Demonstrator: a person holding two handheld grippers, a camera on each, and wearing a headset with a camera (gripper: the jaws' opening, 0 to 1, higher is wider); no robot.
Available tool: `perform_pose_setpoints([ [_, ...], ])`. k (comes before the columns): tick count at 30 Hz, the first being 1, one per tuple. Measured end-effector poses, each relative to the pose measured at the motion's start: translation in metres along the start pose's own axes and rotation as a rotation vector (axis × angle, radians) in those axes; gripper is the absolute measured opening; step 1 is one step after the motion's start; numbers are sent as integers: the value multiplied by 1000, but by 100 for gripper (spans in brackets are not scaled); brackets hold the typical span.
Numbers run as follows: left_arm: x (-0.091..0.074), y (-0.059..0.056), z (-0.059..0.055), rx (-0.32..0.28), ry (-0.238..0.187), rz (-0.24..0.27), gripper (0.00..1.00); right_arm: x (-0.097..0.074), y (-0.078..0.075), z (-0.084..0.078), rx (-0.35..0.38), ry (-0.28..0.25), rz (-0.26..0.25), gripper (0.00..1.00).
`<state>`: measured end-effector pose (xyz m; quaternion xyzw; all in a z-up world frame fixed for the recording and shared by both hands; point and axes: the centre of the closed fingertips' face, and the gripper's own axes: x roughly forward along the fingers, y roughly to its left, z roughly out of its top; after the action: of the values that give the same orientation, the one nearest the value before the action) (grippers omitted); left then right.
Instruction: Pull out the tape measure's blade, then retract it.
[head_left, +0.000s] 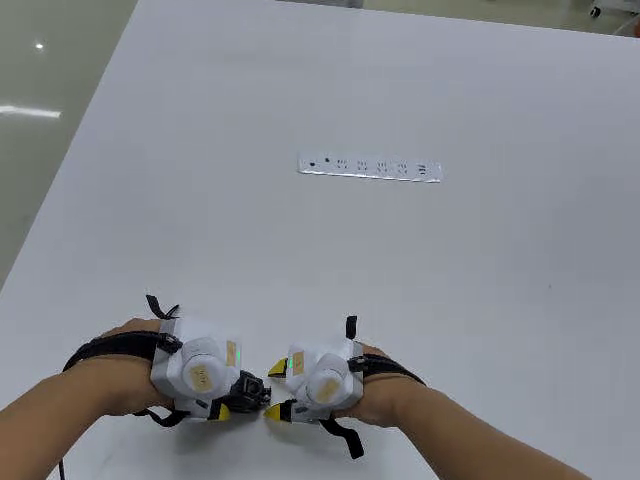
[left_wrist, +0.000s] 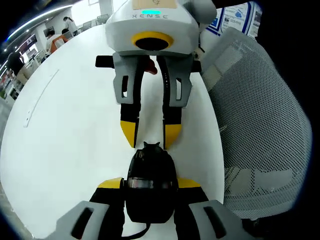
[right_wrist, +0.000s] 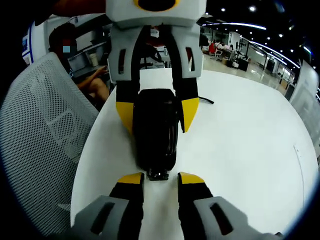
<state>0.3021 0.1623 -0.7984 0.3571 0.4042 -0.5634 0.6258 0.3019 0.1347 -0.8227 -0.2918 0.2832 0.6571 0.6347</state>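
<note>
1. A white table takes up most of the head view, with glossy floor at the upper left. A power strip lies flat near mid-frame, well apart from the claws.
2. In the gripper views a grey mesh chair stands just beside the table's edge. Light strips cross the ceiling at the upper right of the right gripper view.
3. At the bottom of the head view the left hand and right hand hold the claws low over the table, tips facing each other.
4. The left claw is clamped on the black tape measure, which sits at bottom centre of the head view, between the two claws.
5. The right claw stands parted. Its yellow tips flank the blade's tab at the case mouth, with a narrow gap on each side.
</note>
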Motion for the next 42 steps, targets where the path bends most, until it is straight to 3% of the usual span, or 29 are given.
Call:
perform_pose_setpoints([
  [4,0,0,0,-1,-2,-4,35,1,6,-3,44,9,31,15],
  [10,0,0,0,-5,-3,-6,35,4,4,-1,-12,27,41,15],
  [18,-1,0,0,-15,-12,-1,35,3,2,-3,18,-12,34,12],
  [32,0,-1,-1,-12,-5,-8,35,0,4,-6,61,-4,28,13],
  [37,0,-1,-1,-10,1,-5,35,3,5,-4,23,25,17,14],
  [42,0,0,-1,-19,-8,-6,35,3,4,-4,36,35,23,15],
])
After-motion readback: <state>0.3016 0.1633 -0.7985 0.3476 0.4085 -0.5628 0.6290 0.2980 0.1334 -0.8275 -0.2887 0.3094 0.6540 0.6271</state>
